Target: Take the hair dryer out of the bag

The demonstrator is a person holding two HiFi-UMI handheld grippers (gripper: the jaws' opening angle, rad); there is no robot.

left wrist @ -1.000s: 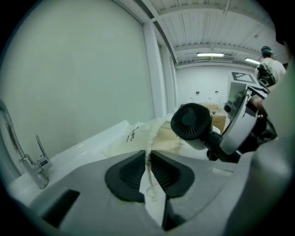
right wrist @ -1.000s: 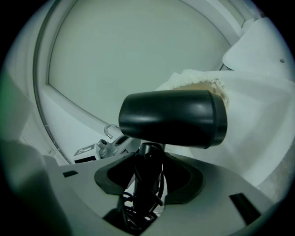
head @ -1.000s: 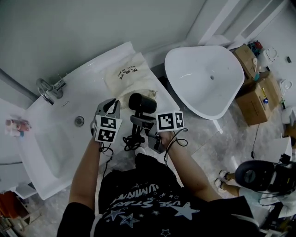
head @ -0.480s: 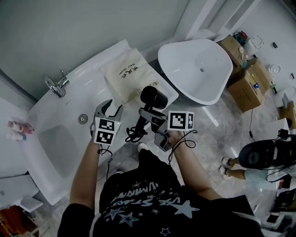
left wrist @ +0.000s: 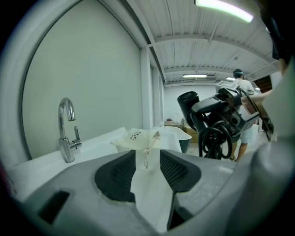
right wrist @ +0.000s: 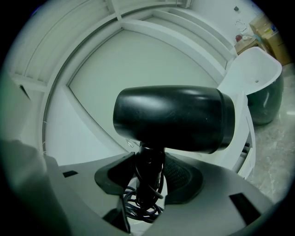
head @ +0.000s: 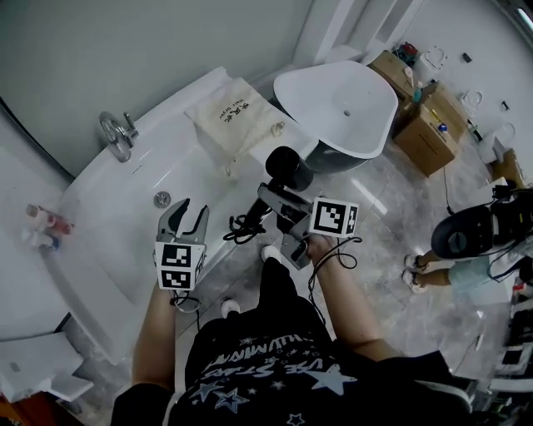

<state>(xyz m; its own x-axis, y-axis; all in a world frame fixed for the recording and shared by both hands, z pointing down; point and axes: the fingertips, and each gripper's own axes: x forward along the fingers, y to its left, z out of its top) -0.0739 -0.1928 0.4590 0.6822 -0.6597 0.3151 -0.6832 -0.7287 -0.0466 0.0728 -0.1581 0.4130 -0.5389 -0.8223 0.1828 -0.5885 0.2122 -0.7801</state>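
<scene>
Right gripper point(head: 273, 202) pinches the dryer point(head: 289, 169) by its handle, head uppermost, well clear of the bag point(head: 237, 125), which lies flat on the tub rim point(head: 179, 137) beyond. Left gripper point(head: 185, 223) is empty, its jaws closing, apart to the left.

Cool, even light from a ceiling strip lamp point(left wrist: 224, 10); wide-angle edges curve and darken.

The person wears a black short-sleeved T-shirt point(head: 275, 370) printed with pale stars and lettering, dark trousers point(head: 279, 287) and white shoes point(head: 270, 252)
</scene>
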